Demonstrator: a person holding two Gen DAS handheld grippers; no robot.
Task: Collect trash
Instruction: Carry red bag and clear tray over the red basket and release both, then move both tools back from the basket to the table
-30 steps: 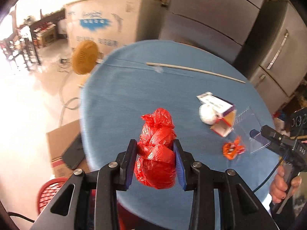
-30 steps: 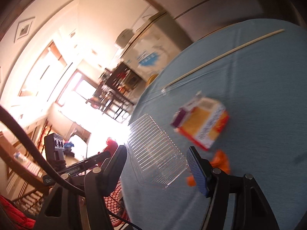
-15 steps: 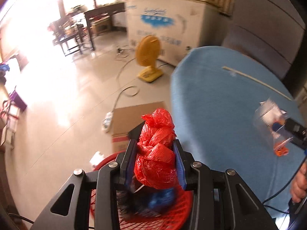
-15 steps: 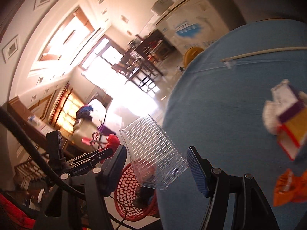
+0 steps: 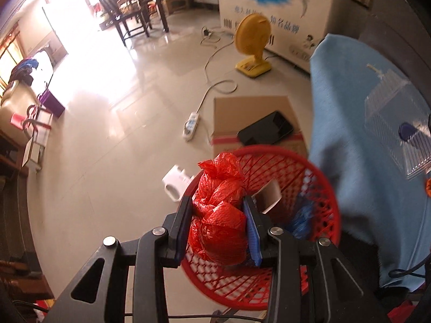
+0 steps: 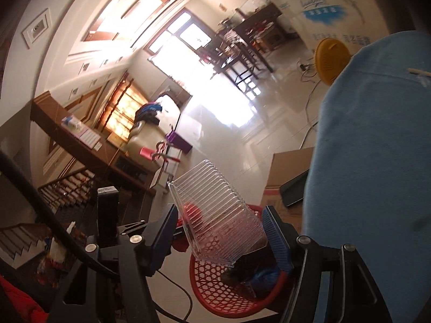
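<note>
My left gripper [image 5: 219, 211] is shut on a crumpled red plastic bag [image 5: 219, 212] and holds it over the near rim of a red mesh trash basket [image 5: 309, 177] on the floor beside the table. The basket holds blue and dark trash. My right gripper [image 6: 219, 222] is shut on a clear ribbed plastic container [image 6: 218, 215] and holds it above the same basket [image 6: 215, 293]. In the left wrist view the container [image 5: 396, 129] shows at the right, over the blue tablecloth [image 5: 350, 107].
A flat cardboard box [image 5: 250, 113] with a black tablet on it lies on the floor behind the basket. A yellow fan [image 5: 252, 45], a power strip [image 5: 191, 125] with cable, and a white freezer [image 5: 269, 5] stand further off. An orange wrapper [image 5: 427, 185] lies on the table.
Both grippers have swung left off the table, carrying the red bag and the clear container to above the red basket. The remaining table trash has left the right wrist view.
</note>
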